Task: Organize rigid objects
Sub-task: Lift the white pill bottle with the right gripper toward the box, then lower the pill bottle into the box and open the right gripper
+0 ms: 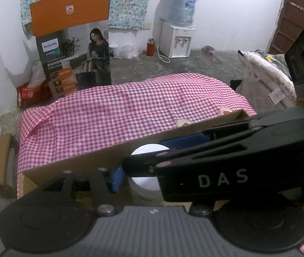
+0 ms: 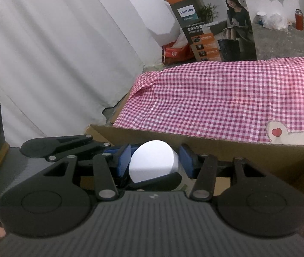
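A: Right gripper [image 2: 155,162] state?

B: Blue pads [image 2: 123,159] were seen on either side of the white jar [image 2: 152,160], lid facing the camera. It looked clamped on the jar, though pad contact on the right side was not fully resolved.

A: Left gripper [image 1: 143,175]?

B: Only one blue pad [image 1: 116,178] was visible, just left of the same white jar [image 1: 145,180]; the other finger was hidden behind the right gripper's body, which crossed the left wrist view. Clenched or released could not be told.

A: Where was the jar?

B: Inside the cardboard box [image 2: 226,147], close to its far wall. The checked cloth [image 2: 226,98] was seen beyond that wall.

A: Risks?

B: The jar was judged smooth and round, so a slip or roll between the pads was considered likely if grip was loosened unevenly. Both grippers were crowded around one jar; a knock between them could be caused by either being shifted. The far wall was close, so the jar could be caught on it if lifted at a tilt. A hard drop in the box was also possible on early release.

A: Anything else in the box?

B: Could not be told; the floor was mostly hidden.
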A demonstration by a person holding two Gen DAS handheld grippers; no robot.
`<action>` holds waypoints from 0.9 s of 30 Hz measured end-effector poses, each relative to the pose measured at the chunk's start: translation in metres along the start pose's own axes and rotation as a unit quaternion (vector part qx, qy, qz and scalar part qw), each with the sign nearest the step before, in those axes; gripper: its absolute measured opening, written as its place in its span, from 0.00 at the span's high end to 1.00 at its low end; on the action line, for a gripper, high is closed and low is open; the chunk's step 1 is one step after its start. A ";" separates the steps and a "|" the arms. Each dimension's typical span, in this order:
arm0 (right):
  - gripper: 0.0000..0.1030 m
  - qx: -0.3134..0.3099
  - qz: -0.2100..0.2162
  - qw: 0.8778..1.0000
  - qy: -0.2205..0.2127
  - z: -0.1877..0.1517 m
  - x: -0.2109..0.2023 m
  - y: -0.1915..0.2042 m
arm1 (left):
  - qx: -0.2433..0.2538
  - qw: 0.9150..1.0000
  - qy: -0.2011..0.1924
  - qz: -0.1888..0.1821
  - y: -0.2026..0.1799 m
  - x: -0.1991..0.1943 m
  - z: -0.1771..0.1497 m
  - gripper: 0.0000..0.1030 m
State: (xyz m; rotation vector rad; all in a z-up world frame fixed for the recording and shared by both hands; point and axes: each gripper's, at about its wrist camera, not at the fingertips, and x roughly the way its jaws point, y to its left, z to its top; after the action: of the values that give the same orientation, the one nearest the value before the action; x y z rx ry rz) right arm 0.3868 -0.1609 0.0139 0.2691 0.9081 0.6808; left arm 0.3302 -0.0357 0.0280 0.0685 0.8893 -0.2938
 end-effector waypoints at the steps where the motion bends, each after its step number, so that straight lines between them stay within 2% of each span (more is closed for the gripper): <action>1: 0.46 0.000 0.002 1.000 -0.002 0.000 -0.001 0.001 | 0.000 1.000 -0.002 0.000 -0.001 -0.003 0.000 0.34; 5: 0.37 -0.007 0.001 1.000 -0.014 -0.001 -0.015 0.010 | 0.005 1.000 -0.012 -0.003 -0.004 -0.018 0.001 0.23; 9: 0.34 -0.016 0.004 0.999 -0.032 -0.003 -0.037 0.022 | 0.006 1.000 -0.020 -0.005 -0.007 -0.043 -0.002 0.19; 16: 0.30 -0.025 0.028 0.996 -0.085 -0.027 -0.113 0.045 | 0.001 0.998 -0.061 -0.015 -0.010 -0.107 -0.020 0.13; 22: 0.24 -0.027 0.049 0.989 -0.140 -0.078 -0.199 0.063 | 0.001 0.995 -0.098 -0.031 -0.021 -0.164 -0.053 0.09; 27: 0.22 -0.014 0.059 0.984 -0.169 -0.138 -0.243 0.070 | 0.024 0.993 -0.103 -0.044 -0.041 -0.190 -0.098 0.07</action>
State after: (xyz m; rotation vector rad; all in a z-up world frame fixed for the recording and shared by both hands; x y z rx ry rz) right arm 0.1432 -0.2731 0.1196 0.4026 0.5608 0.7311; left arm 0.1319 -0.0150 0.1156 0.0435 0.6802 -0.3974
